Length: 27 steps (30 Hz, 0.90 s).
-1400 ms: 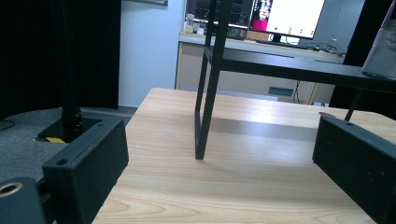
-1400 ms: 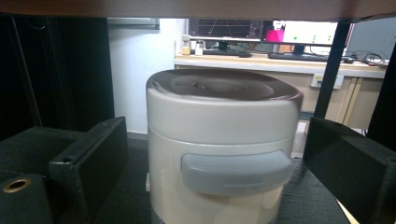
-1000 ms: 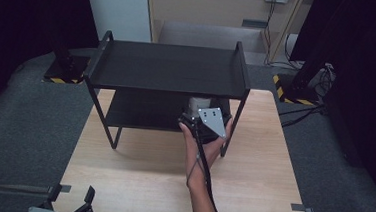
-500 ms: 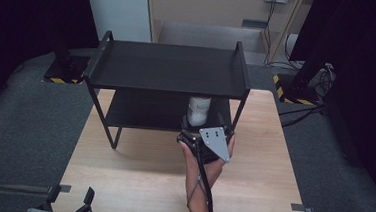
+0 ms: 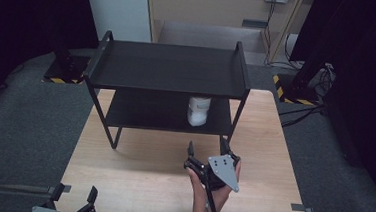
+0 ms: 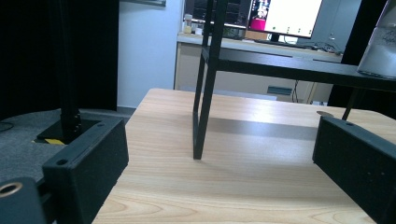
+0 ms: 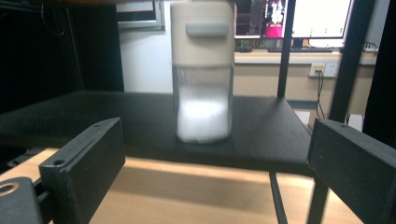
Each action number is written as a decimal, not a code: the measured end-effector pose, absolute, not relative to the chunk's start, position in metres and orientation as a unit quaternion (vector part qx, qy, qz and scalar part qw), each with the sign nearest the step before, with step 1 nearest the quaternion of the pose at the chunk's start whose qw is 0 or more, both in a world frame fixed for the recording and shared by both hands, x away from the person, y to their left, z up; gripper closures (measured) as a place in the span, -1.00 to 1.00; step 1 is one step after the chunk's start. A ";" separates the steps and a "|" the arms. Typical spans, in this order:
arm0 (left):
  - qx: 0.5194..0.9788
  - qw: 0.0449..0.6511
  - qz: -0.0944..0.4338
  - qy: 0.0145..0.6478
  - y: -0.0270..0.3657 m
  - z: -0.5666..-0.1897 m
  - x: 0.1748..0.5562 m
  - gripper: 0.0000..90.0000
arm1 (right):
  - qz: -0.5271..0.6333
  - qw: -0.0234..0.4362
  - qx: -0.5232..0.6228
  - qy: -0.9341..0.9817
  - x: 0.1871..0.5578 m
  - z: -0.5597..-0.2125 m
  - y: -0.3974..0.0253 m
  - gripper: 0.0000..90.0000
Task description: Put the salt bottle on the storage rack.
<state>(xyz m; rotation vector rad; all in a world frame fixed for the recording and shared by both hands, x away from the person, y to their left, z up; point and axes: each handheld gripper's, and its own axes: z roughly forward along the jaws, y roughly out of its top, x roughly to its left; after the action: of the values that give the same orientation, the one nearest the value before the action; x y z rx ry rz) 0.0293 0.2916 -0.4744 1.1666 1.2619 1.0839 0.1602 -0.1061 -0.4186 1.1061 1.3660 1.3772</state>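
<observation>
A white jar with a clear lower part (image 5: 198, 110) stands upright on the lower board of a black two-level shelf (image 5: 168, 67). In the right gripper view the jar (image 7: 202, 74) is straight ahead, near that board's front edge. My right gripper (image 5: 207, 148), held in a hand, hovers over the table in front of the shelf, a short way from the jar. Its jaws are open with nothing between them (image 7: 215, 158). My left gripper (image 5: 75, 195) rests low at the table's front left corner, open and holding nothing (image 6: 219, 158). It faces a shelf leg (image 6: 203, 107).
The shelf stands on a wooden table (image 5: 136, 167), with its thin legs near the right gripper. Grey floor surrounds the table. Black stands (image 5: 65, 70) and cables (image 5: 308, 84) lie beyond the far corners.
My right gripper has drawn back from the lower shelf toward the table's front. The jar stays on the shelf, now apart from the jaws. The left gripper has not moved.
</observation>
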 end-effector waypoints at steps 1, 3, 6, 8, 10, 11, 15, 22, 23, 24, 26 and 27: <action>0.488 0.526 0.453 0.529 0.292 -0.474 0.030 -0.95 | 0.556 0.437 0.445 0.549 0.158 -0.422 -0.109 -0.91; 0.488 0.524 0.454 0.530 0.292 -0.475 0.030 -0.95 | 0.556 0.436 0.444 0.552 0.153 -0.429 -0.114 -0.91; 0.488 0.521 0.457 0.531 0.294 -0.474 0.031 -0.95 | 0.554 0.429 0.446 0.557 0.146 -0.438 -0.123 -0.91; 0.487 0.519 0.460 0.531 0.294 -0.474 0.033 -0.95 | 0.556 0.426 0.445 0.558 0.141 -0.445 -0.131 -0.90; 0.486 0.516 0.463 0.531 0.295 -0.474 0.034 -0.95 | 0.556 0.424 0.445 0.560 0.136 -0.450 -0.140 -0.90; 0.487 0.515 0.465 0.531 0.295 -0.474 0.035 -0.95 | 0.557 0.426 0.444 0.558 0.133 -0.453 -0.144 -0.90; 0.485 0.511 0.472 0.530 0.295 -0.473 0.038 -0.95 | 0.557 0.428 0.447 0.554 0.123 -0.462 -0.162 -0.91; 0.485 0.501 0.484 0.528 0.297 -0.470 0.045 -0.95 | 0.557 0.442 0.454 0.537 0.104 -0.471 -0.192 -0.90; 0.486 0.500 0.486 0.527 0.298 -0.470 0.046 -0.95 | 0.557 0.445 0.453 0.535 0.102 -0.473 -0.197 -0.90; 0.488 0.498 0.487 0.526 0.298 -0.470 0.047 -0.95 | 0.556 0.447 0.454 0.533 0.099 -0.475 -0.201 -0.90; 0.491 0.494 0.490 0.523 0.299 -0.471 0.050 -0.95 | 0.555 0.450 0.455 0.531 0.095 -0.479 -0.209 -0.89; 0.493 0.493 0.490 0.523 0.299 -0.470 0.051 -0.95 | 0.552 0.452 0.457 0.531 0.093 -0.482 -0.212 -0.89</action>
<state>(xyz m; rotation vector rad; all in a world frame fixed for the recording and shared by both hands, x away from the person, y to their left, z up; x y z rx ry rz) 0.0510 0.2994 -0.4703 1.1964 1.2695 1.1898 0.0934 -0.2116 -0.4816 1.1289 1.3124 1.3640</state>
